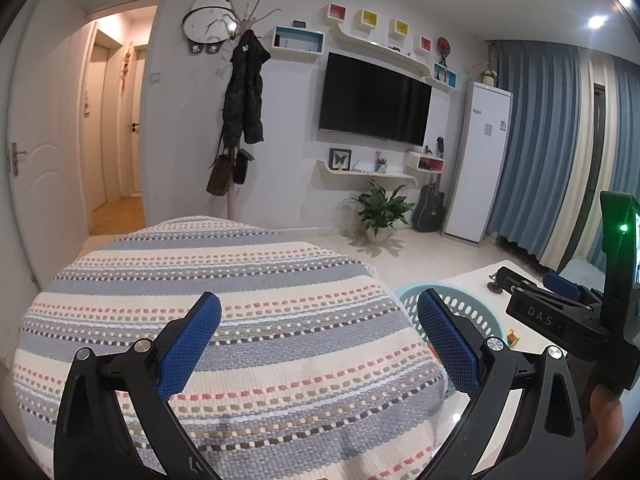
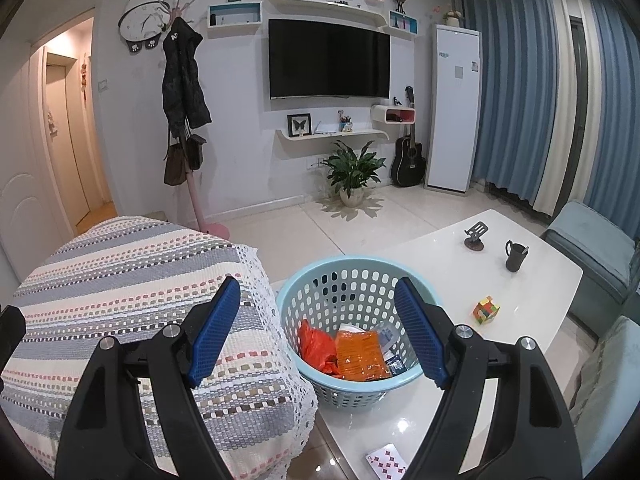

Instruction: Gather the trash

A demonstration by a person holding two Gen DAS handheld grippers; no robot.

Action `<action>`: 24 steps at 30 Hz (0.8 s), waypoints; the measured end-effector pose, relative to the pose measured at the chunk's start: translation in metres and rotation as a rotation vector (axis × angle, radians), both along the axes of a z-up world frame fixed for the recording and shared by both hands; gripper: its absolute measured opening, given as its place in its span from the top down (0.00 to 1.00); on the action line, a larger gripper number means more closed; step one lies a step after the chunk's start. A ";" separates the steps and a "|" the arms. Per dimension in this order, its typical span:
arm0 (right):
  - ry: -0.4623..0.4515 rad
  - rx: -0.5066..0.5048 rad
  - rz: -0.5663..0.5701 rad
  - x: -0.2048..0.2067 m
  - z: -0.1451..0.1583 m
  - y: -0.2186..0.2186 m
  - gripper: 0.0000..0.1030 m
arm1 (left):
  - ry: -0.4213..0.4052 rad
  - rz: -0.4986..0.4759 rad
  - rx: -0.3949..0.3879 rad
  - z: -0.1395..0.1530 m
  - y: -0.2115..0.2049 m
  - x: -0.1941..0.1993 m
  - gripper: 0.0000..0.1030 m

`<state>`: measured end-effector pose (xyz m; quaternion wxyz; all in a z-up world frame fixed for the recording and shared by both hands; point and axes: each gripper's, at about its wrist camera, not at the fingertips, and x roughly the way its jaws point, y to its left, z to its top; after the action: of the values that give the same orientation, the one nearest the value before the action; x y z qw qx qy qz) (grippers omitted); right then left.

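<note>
A light blue perforated basket stands on the white table. It holds orange wrappers, a crumpled red-orange bag and small blue-white packets. My right gripper is open and empty, above the basket's near side. My left gripper is open and empty over the striped cloth; the basket's rim shows behind its right finger. The right gripper's body shows at the right of the left wrist view.
On the table lie a Rubik's cube, a dark mug, a small phone stand and a playing card. The striped cloth covers furniture left of the table. Blue stools stand to the right.
</note>
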<state>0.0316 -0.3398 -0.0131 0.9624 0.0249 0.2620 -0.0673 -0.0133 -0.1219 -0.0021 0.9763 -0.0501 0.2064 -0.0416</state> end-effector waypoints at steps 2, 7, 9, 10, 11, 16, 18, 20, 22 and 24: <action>0.005 0.000 0.001 0.003 -0.001 0.001 0.27 | 0.004 0.004 0.002 -0.001 0.000 0.002 0.07; 0.001 -0.009 0.007 0.010 0.000 0.009 0.27 | -0.006 0.021 0.025 0.000 0.005 0.008 0.07; 0.004 -0.022 0.013 0.013 0.000 0.015 0.27 | -0.011 0.032 0.035 0.000 0.007 0.008 0.07; 0.006 -0.028 0.018 0.014 -0.001 0.018 0.27 | -0.012 0.038 0.040 -0.001 0.009 0.009 0.07; 0.008 -0.032 0.023 0.016 -0.002 0.021 0.27 | -0.011 0.044 0.044 -0.002 0.010 0.010 0.07; 0.007 -0.039 0.038 0.021 0.000 0.032 0.27 | -0.012 0.063 0.066 -0.002 0.015 0.014 0.07; 0.004 -0.042 0.040 0.022 0.002 0.035 0.27 | -0.025 0.079 0.081 0.000 0.017 0.014 0.07; 0.002 -0.044 0.037 0.023 0.004 0.037 0.27 | -0.025 0.073 0.084 0.003 0.018 0.015 0.07; 0.002 -0.040 0.035 0.024 0.006 0.039 0.27 | -0.013 0.060 0.069 0.004 0.021 0.016 0.07; 0.002 -0.038 0.034 0.025 0.007 0.041 0.27 | -0.001 0.051 0.059 0.006 0.023 0.018 0.07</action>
<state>0.0566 -0.2987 -0.0057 0.9635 0.0020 0.2619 -0.0559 0.0045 -0.0989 0.0038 0.9782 -0.0267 0.2056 -0.0104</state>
